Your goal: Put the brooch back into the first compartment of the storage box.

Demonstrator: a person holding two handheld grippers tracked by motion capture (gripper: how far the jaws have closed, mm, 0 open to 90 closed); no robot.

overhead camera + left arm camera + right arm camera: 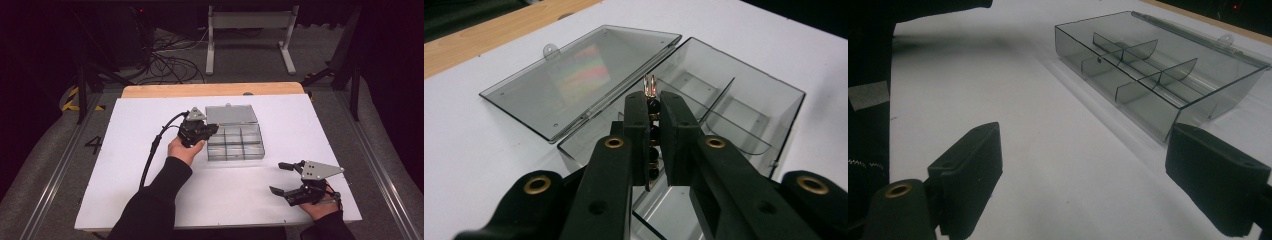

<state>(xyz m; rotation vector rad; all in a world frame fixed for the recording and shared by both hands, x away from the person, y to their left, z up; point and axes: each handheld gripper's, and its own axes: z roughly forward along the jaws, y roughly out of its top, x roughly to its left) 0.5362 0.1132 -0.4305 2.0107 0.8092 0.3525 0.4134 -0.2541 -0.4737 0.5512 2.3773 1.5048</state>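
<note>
My left gripper (653, 131) pinches a beaded clip (652, 107) over the open box (744, 107) just beyond its jaws, my right gripper (1083, 175) spread wide; I judge a low, centred release best.

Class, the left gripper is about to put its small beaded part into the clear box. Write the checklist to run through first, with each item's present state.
1. Lid open, lying flat: ok.
2. Left gripper shut on the beaded part: ok.
3. Part over the compartment box: ok.
4. Which compartment lies below: cannot tell.
5. Right gripper open, clear of the box: ok.
</note>
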